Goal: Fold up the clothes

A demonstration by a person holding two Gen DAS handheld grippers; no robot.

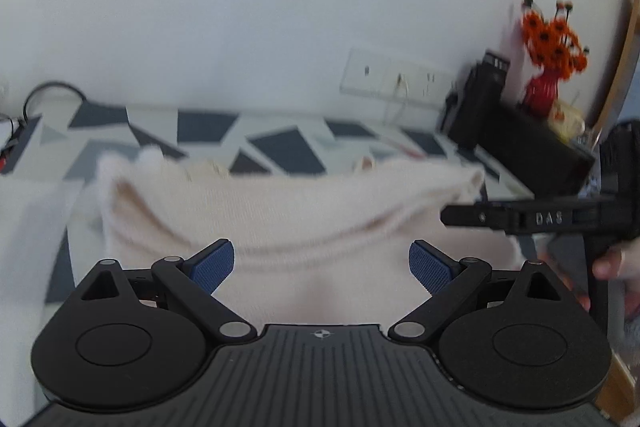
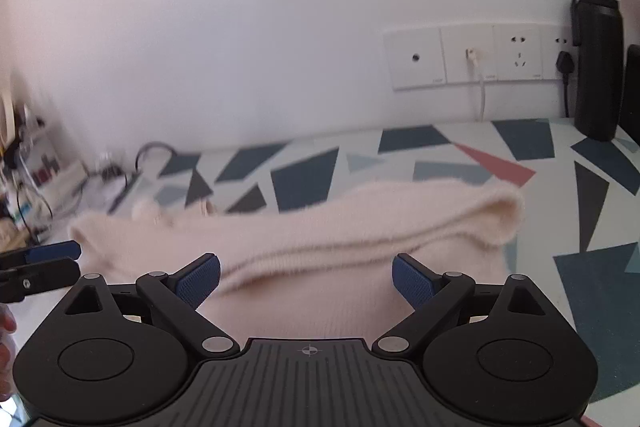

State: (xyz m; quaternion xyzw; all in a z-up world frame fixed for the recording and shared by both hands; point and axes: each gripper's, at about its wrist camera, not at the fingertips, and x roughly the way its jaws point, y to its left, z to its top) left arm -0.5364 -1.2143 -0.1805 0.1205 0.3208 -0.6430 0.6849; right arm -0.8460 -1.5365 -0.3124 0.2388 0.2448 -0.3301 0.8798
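Blurred cream sweater [image 2: 304,247]; its near edge hides behind right gripper [image 2: 306,281].

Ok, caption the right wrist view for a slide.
Open right tool above a folded cream sweater on the geometric-print tablecloth, black bottle by the wall.

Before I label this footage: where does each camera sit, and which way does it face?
Left wrist: on the left hand-held gripper, open, facing the wall over the cream knitted sweater; right hand-held gripper and fingers at right.
Right wrist: on the right hand-held gripper, open, facing the same wall; left hand-held gripper at left.
Shared: sweater, white wall sockets, tall black bottle.
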